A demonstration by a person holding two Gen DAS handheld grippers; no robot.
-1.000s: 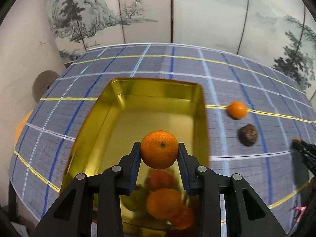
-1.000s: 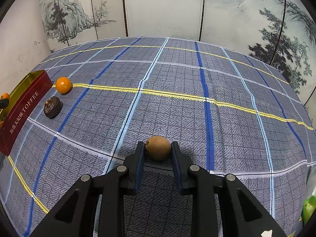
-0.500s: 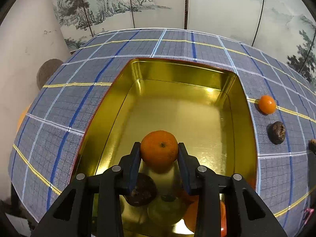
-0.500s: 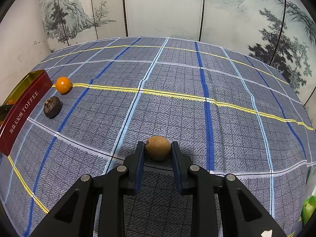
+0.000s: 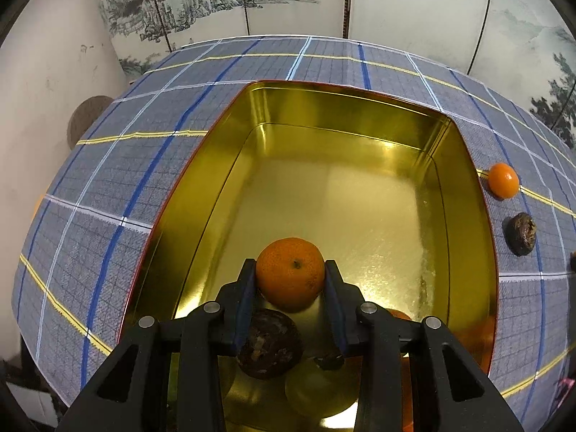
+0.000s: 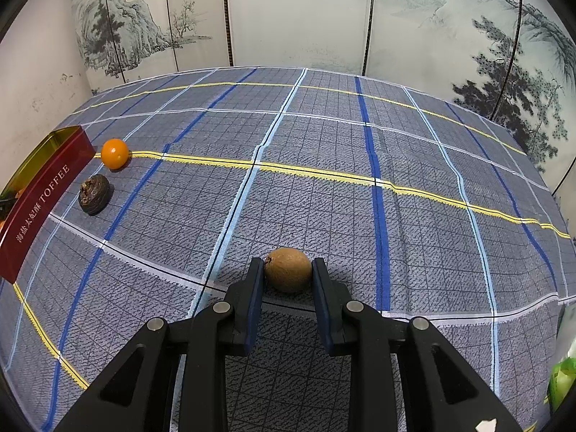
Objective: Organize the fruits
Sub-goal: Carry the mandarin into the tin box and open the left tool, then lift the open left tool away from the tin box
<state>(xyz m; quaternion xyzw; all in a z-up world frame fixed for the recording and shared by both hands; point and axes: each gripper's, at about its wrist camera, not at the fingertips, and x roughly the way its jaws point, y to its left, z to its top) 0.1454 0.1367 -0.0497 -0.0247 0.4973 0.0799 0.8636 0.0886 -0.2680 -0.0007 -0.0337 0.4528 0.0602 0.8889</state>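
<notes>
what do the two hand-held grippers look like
Both look alike. The left hand-held gripper and the right hand-held gripper have matte black angular frames with triangular cut-outs, round silver pivot bolts, and flat dark blue finger pads. No cables, markings, hands or sleeves show.

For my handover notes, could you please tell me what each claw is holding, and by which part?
The left claw grips a mandarin by its opposite sides, over the gold tin. The right claw clamps a small brown fruit by its sides.
</notes>
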